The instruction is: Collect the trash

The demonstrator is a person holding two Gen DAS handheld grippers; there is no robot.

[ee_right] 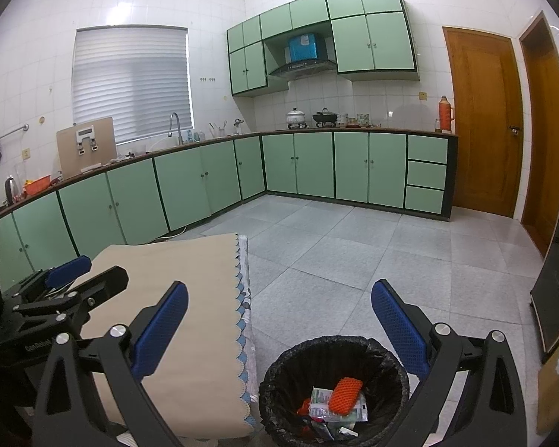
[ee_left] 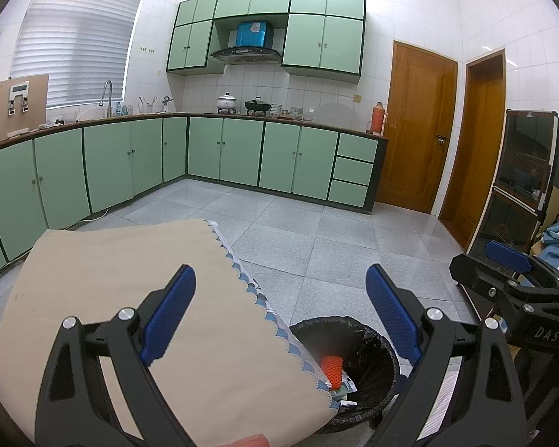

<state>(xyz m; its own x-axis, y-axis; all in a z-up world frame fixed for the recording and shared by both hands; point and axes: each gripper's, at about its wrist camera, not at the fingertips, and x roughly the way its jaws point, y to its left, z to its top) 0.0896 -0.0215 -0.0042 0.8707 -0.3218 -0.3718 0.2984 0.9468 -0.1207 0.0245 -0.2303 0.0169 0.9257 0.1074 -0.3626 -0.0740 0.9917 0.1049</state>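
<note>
A black-lined trash bin (ee_right: 279,380) stands on the floor beside a table covered with a beige cloth (ee_right: 190,298). Inside it lie an orange mesh piece (ee_right: 344,395) and crumpled wrappers (ee_right: 322,402). The bin (ee_left: 376,339) and orange mesh (ee_left: 333,370) also show in the left wrist view. My left gripper (ee_left: 281,309) is open and empty above the table's edge (ee_left: 242,279). My right gripper (ee_right: 279,320) is open and empty above the bin. The right gripper also appears at the right of the left wrist view (ee_left: 510,260).
Green kitchen cabinets (ee_right: 205,182) run along the far walls. A wooden door (ee_right: 480,119) is at the back right. A dark glass-front cabinet (ee_left: 521,178) stands to the right. The grey tiled floor (ee_right: 354,253) stretches ahead.
</note>
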